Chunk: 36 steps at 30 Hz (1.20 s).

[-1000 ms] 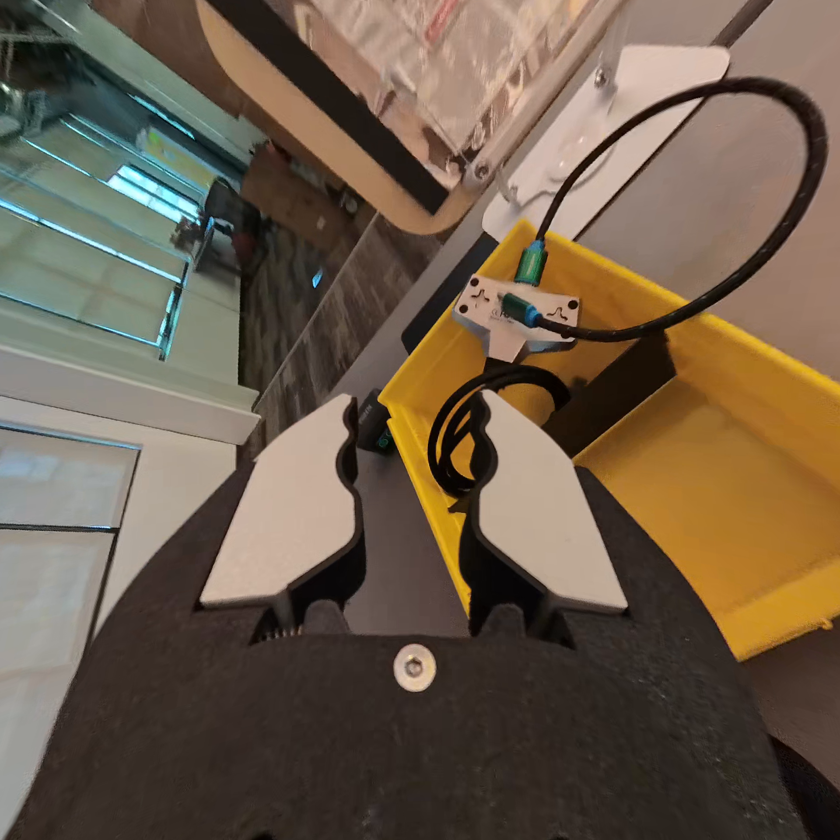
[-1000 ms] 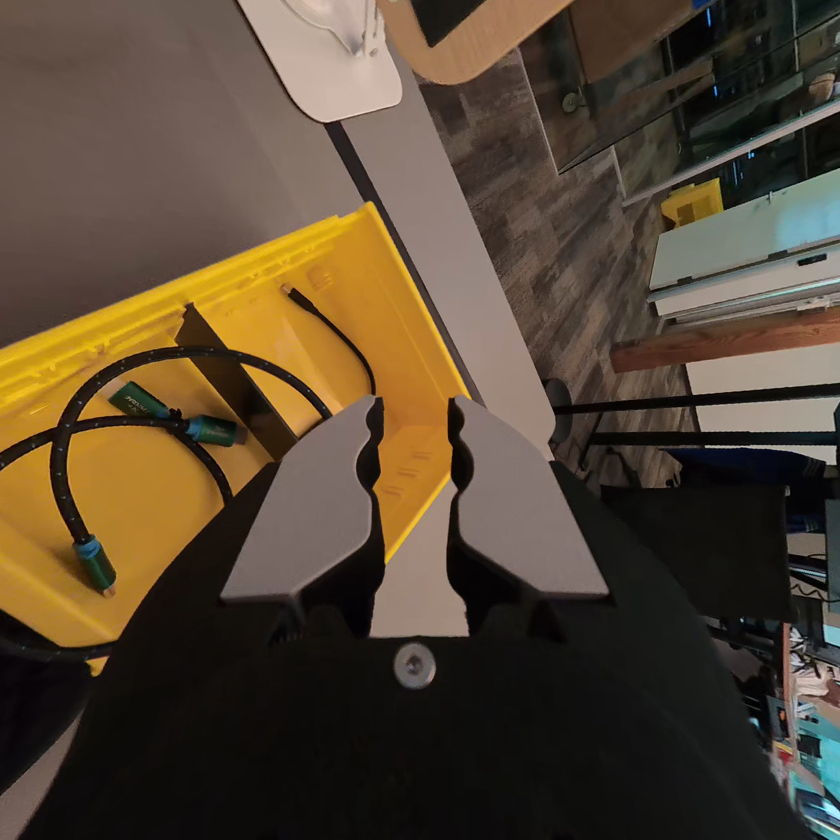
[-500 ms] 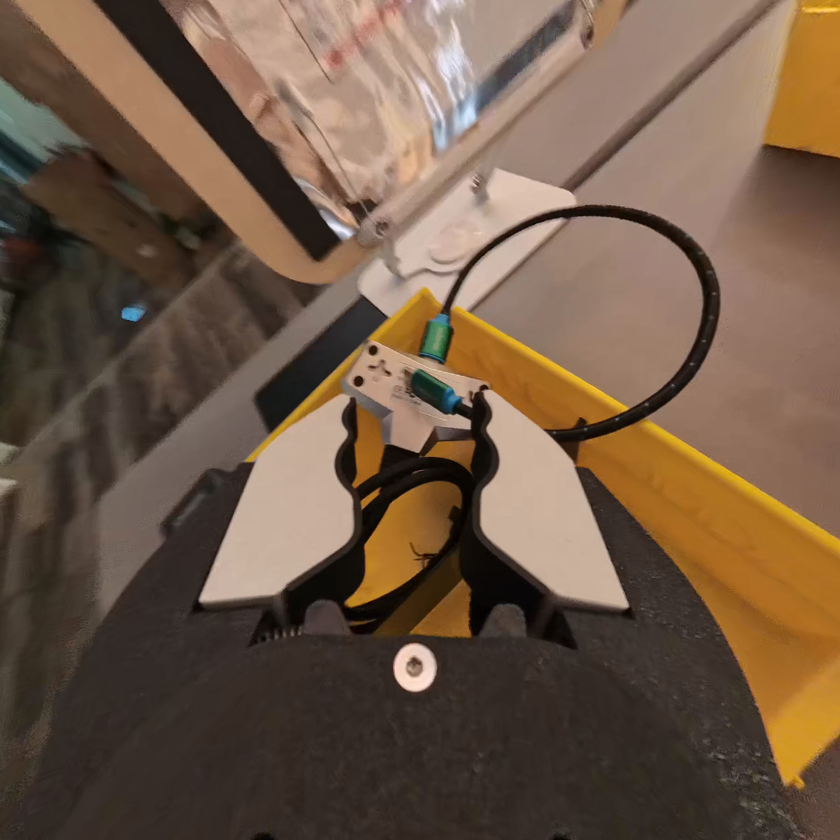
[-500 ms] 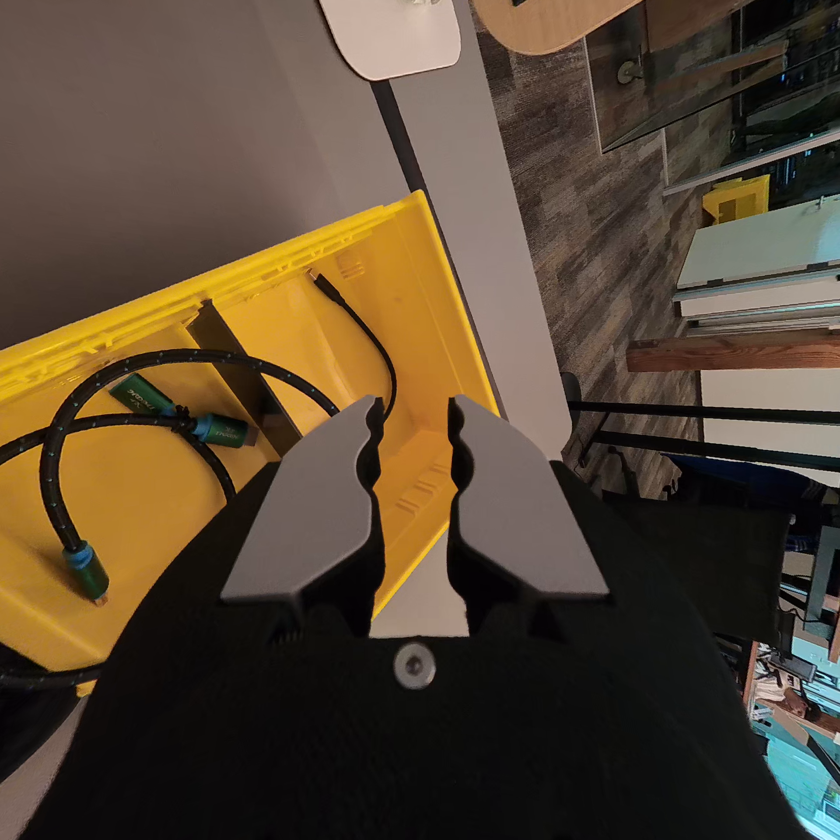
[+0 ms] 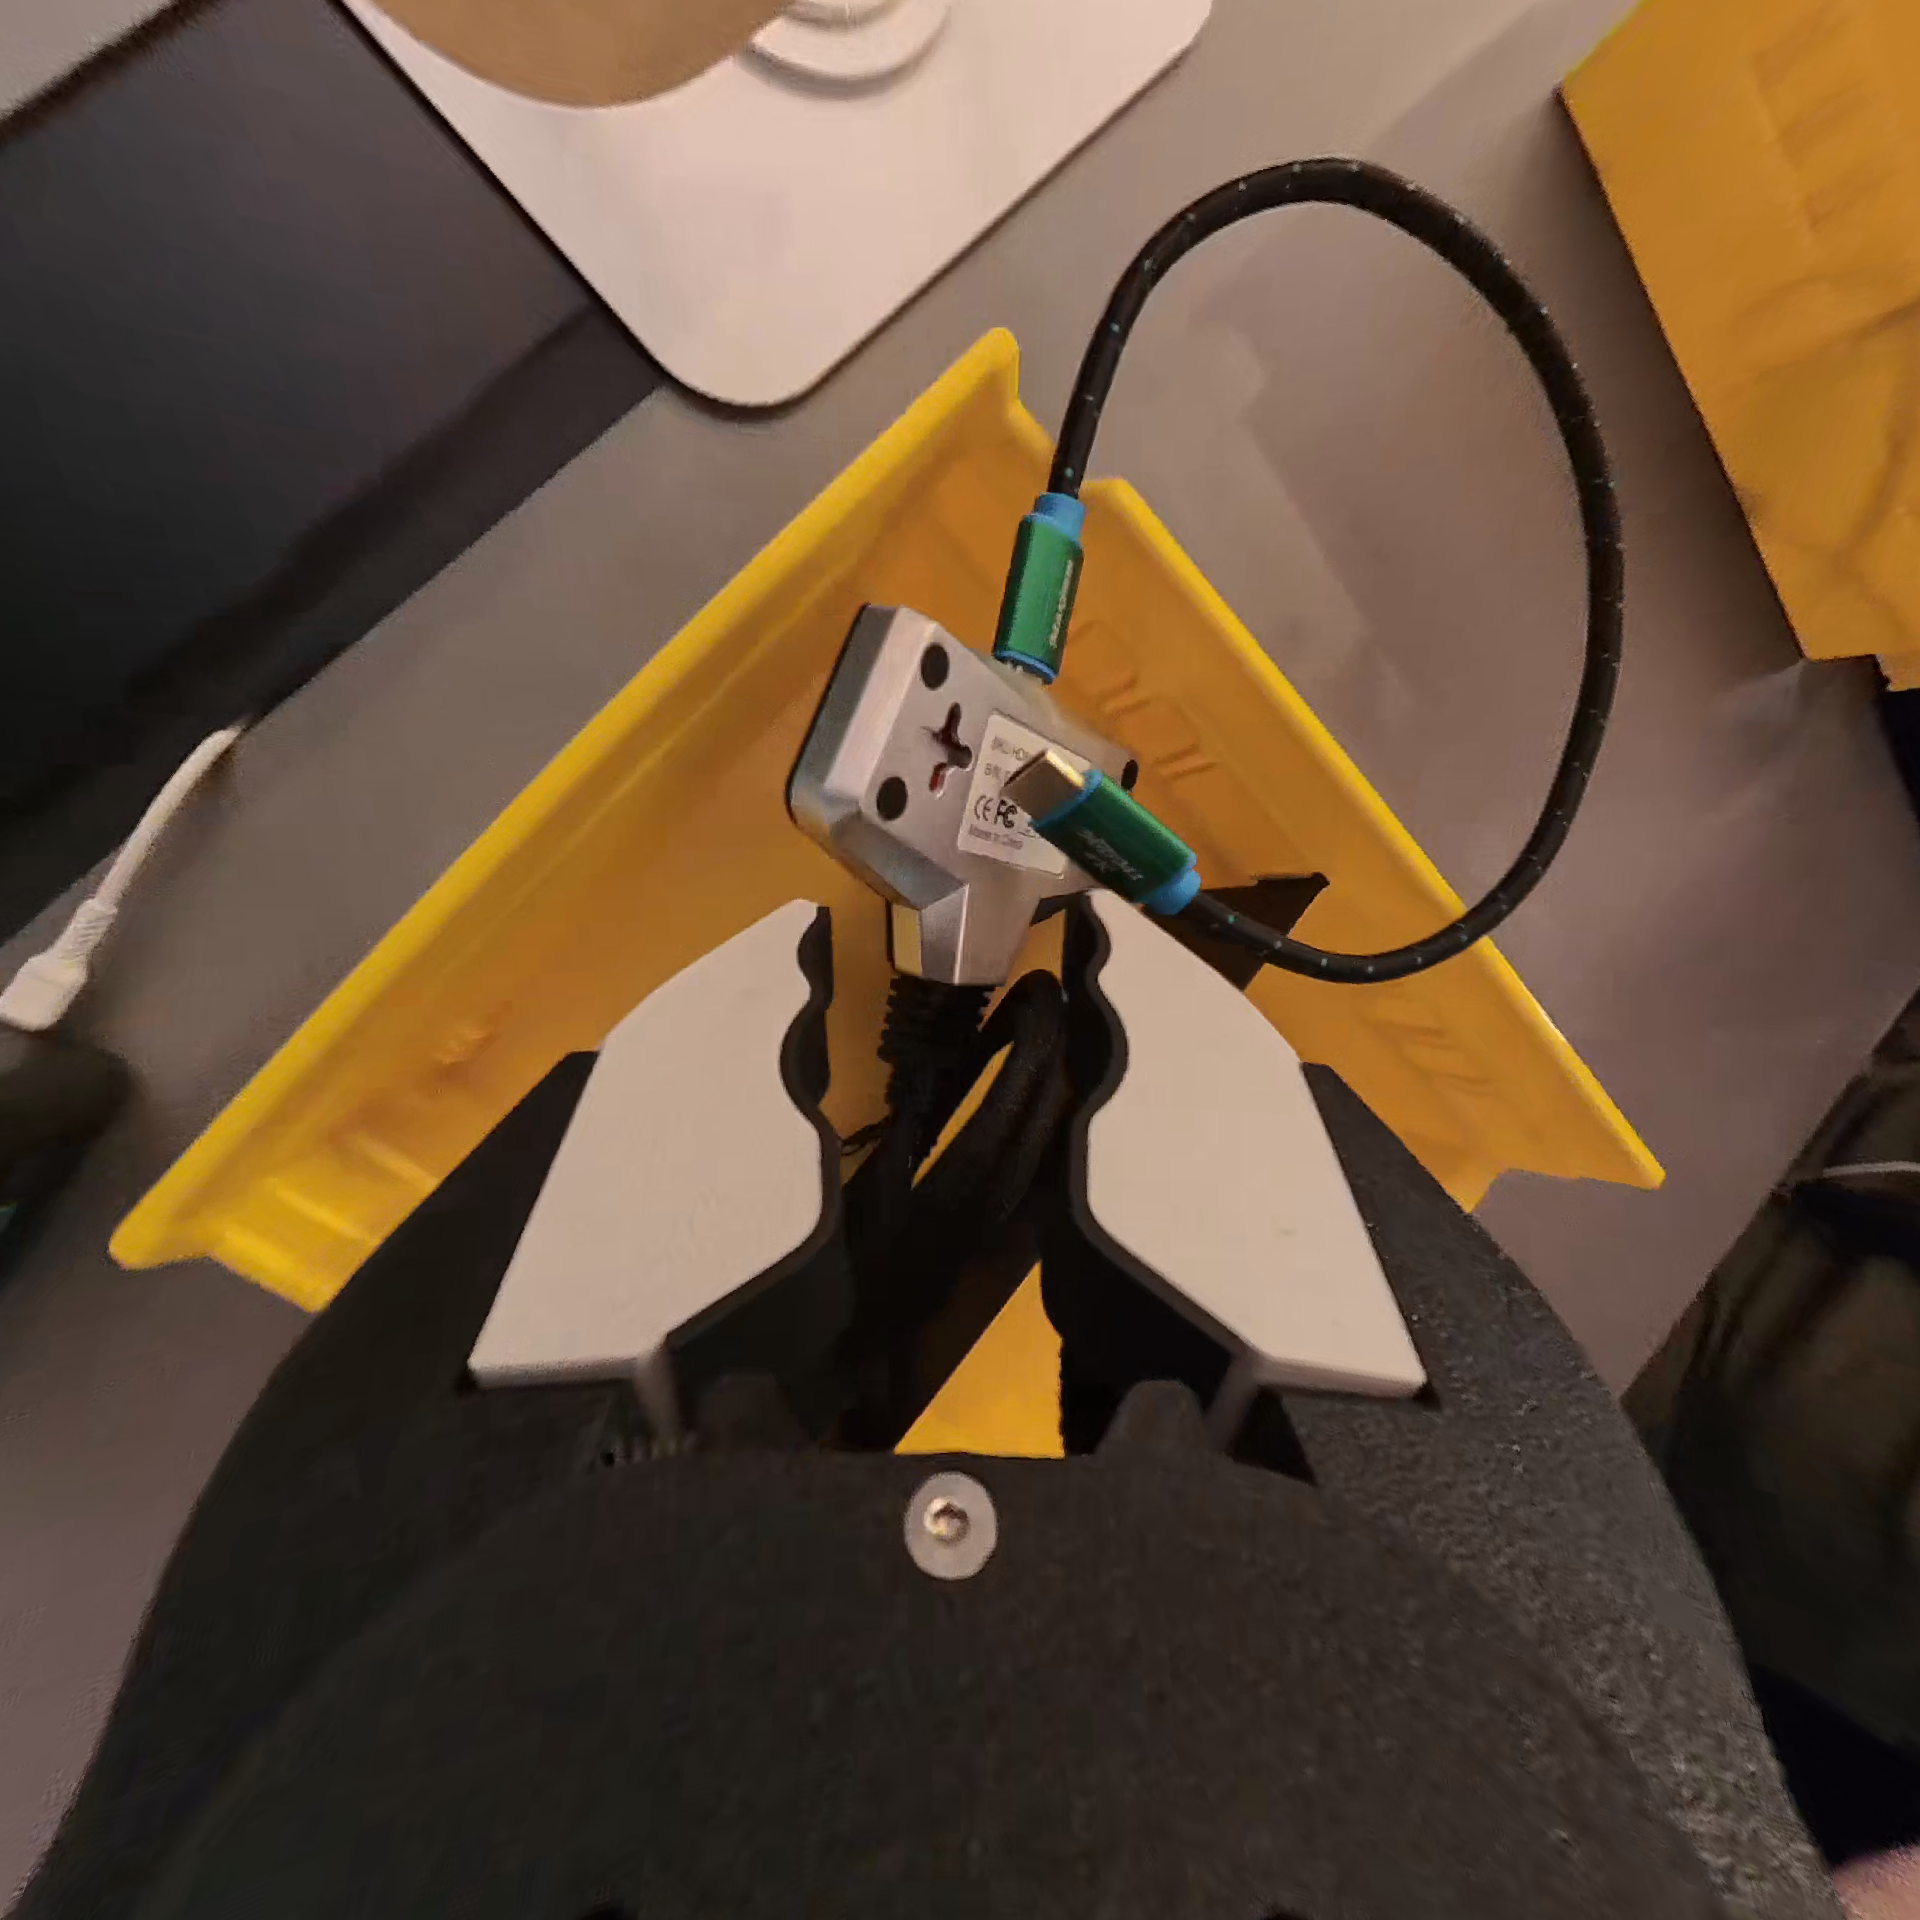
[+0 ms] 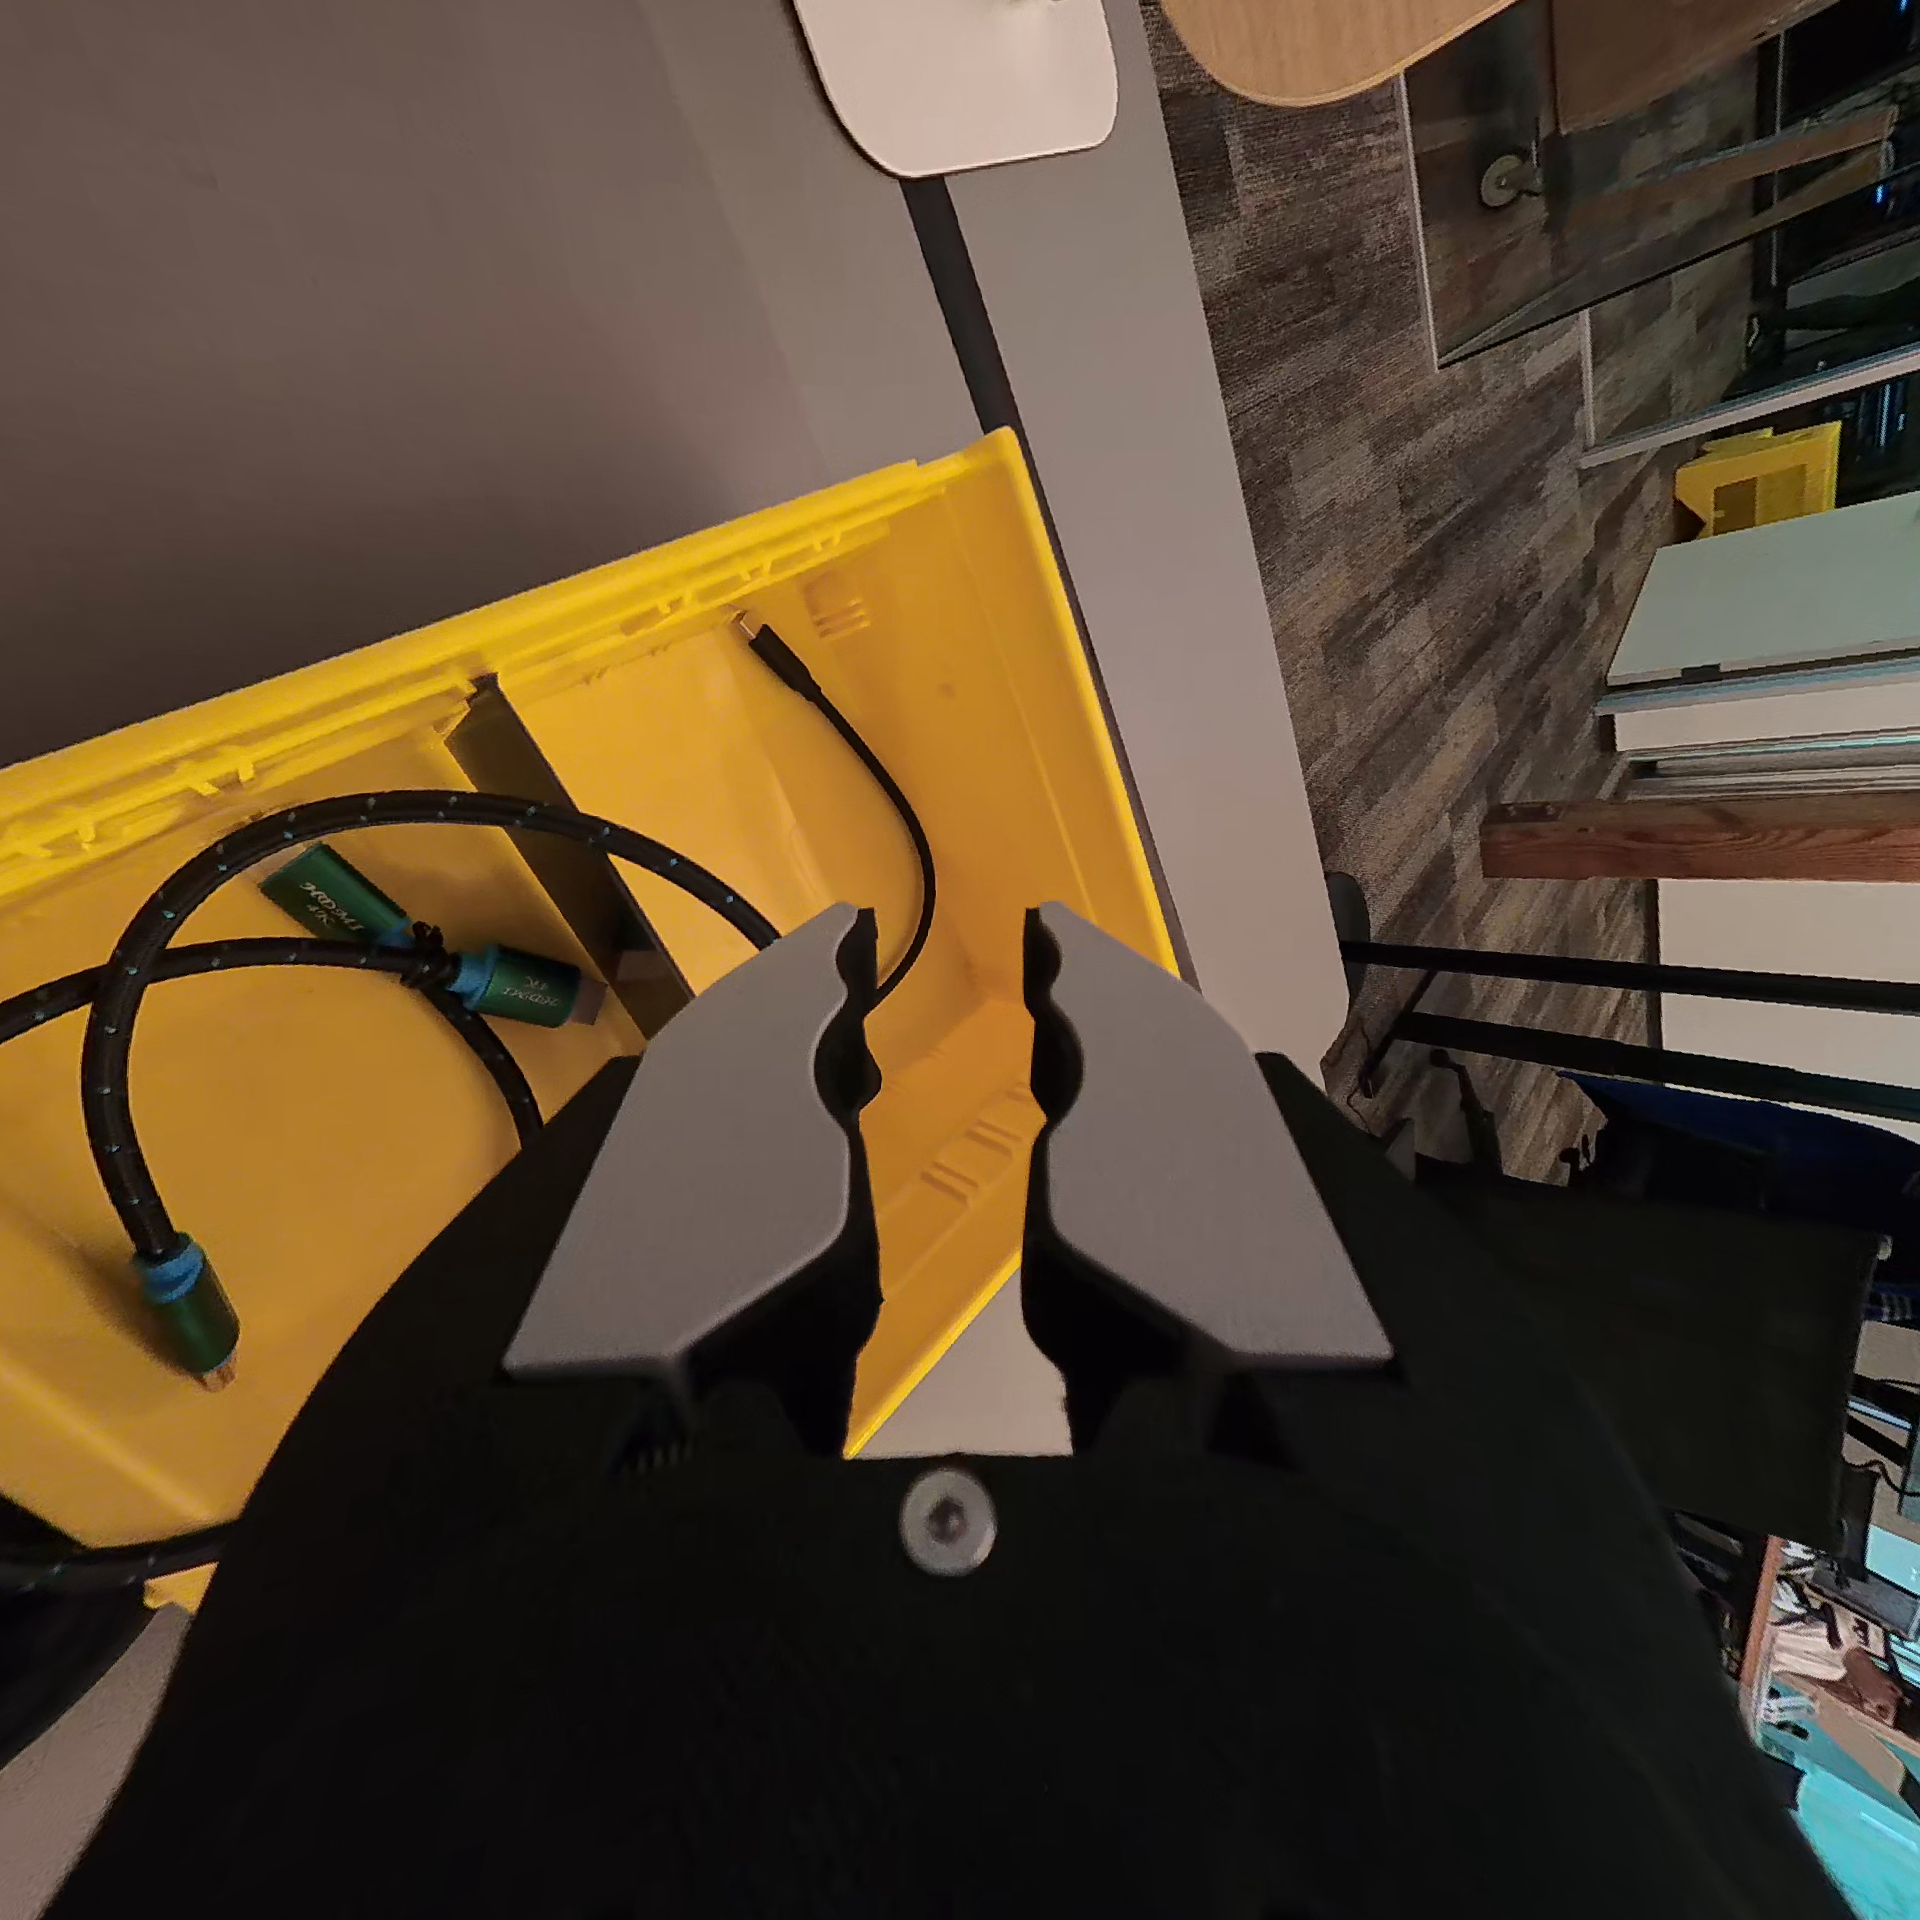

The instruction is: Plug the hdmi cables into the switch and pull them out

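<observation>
Black braided cord ran between the left gripper's [image 5: 943, 935] parted jaws, the silver switch [image 5: 925, 800] now just past its tips instead of well ahead, so a grasp looked imminent. One green plug [image 5: 1039, 597] sat plugged in, another [image 5: 1112, 831] lay loose on the switch; the right gripper [image 6: 948, 930] hung open and empty, yellow bin [image 6: 1091, 727] beyond.

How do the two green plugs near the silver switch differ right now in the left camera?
The upper green plug sits seated in the silver switch, pointing down into its edge. The lower green plug lies loose across the switch's face, its metal tip bare. Both belong to one black braided cable with blue collars.
</observation>
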Available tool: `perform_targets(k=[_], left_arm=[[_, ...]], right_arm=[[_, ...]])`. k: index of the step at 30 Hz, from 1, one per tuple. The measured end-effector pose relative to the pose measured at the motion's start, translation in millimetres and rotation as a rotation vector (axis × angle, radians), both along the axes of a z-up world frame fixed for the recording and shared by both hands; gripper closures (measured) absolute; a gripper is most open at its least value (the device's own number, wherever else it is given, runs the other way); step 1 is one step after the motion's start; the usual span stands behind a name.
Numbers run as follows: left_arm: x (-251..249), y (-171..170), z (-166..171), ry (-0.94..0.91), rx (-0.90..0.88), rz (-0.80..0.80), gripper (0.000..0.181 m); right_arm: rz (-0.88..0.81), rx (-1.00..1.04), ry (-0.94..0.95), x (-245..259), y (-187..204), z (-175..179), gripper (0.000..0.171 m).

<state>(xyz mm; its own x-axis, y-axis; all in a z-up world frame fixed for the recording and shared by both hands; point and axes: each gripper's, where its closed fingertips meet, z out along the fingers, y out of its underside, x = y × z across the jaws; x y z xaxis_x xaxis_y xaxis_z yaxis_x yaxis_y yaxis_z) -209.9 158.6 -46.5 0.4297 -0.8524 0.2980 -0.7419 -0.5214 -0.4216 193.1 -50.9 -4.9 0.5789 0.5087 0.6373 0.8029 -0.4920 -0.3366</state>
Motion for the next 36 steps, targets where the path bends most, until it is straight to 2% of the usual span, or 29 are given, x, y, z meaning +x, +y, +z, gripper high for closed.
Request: perform_targets(k=[5,12,17,23,26,31,36], left_arm=[[6,-1,-14,0.038,-0.054,-0.081,0.135],[3,4,-18,-0.015,-0.121,-0.103,0.145],[-3,8,-24,0.034,-0.173,-0.129,0.140],[12,0,-31,0.047,-0.215,-0.232,0.136],[16,-6,-39,0.045,-0.298,-0.239,0.135],[24,-17,-42,-0.018,-0.448,-0.236,0.146],[25,-20,-39,-0.053,-0.446,-0.268,0.157]], right_arm=[[0.003,0.003,0.003,2,0,0,0.143],[0.016,-0.013,-0.010,1,2,-4,0.143],[0.020,-0.029,-0.025,0,2,-7,0.143],[0.015,-0.045,-0.037,2,4,-12,0.144],[0.017,-0.057,-0.051,3,4,-15,0.144],[0.024,-0.066,-0.056,2,6,-18,0.145],[0.035,-0.078,-0.069,1,6,-21,0.146]])
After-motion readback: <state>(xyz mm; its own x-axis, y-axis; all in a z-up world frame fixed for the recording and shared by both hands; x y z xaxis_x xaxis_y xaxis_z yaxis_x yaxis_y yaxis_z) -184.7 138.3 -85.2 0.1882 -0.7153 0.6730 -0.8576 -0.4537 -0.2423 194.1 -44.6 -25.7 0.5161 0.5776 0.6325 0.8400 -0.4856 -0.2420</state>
